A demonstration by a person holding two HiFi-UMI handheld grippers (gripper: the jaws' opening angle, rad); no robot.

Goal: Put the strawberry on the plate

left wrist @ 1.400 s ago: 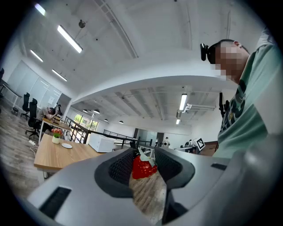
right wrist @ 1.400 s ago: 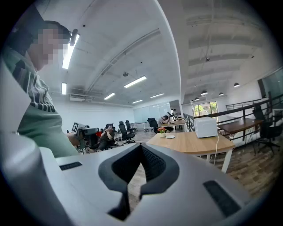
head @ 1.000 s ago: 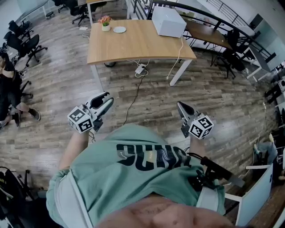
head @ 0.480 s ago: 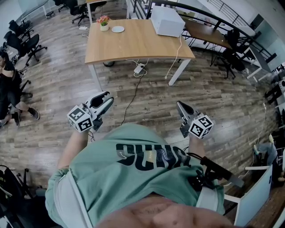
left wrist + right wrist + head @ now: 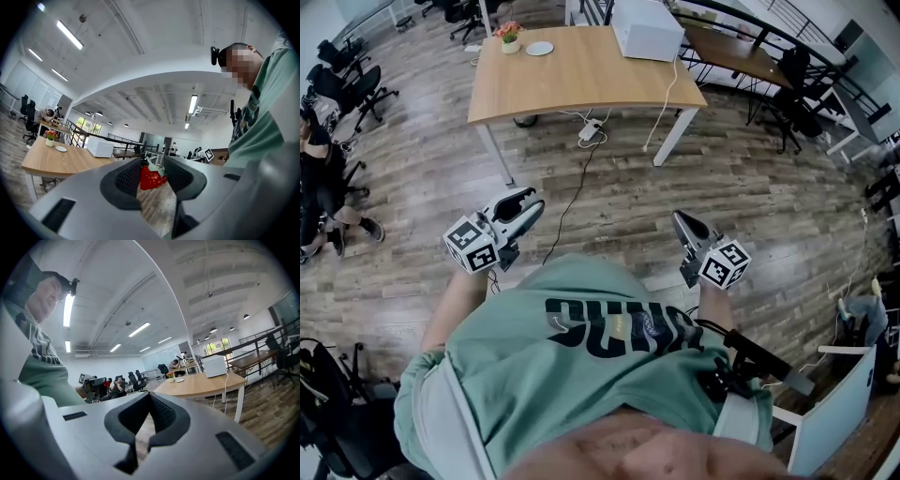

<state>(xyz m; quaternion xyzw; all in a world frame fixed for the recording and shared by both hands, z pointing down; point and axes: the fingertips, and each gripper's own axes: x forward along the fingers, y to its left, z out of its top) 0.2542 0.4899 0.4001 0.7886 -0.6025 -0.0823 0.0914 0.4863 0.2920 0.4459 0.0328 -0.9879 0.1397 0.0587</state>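
Observation:
A red strawberry (image 5: 151, 177) with a green leafy top sits pinched between the pads of my left gripper (image 5: 153, 160), which is shut on it. In the head view the left gripper (image 5: 528, 202) is held at waist height over the wooden floor, and the strawberry is hidden there. A small white plate (image 5: 540, 48) lies at the far left end of the wooden table (image 5: 581, 80); it also shows as the plate (image 5: 61, 149) and the plate (image 5: 179, 379). My right gripper (image 5: 679, 218) hangs at the right, its jaws shut with nothing between them (image 5: 149, 395).
A flower pot (image 5: 507, 33) stands beside the plate and a white box (image 5: 647, 28) sits at the table's far right end. Cables (image 5: 581, 150) trail across the floor under the table. Office chairs (image 5: 342, 89) and a seated person (image 5: 314, 159) are at the left; more desks lie at the right.
The table has slid up and a little left in the head view. Both grippers keep nearly the same place; the left one sits slightly higher. The jaws look unchanged.

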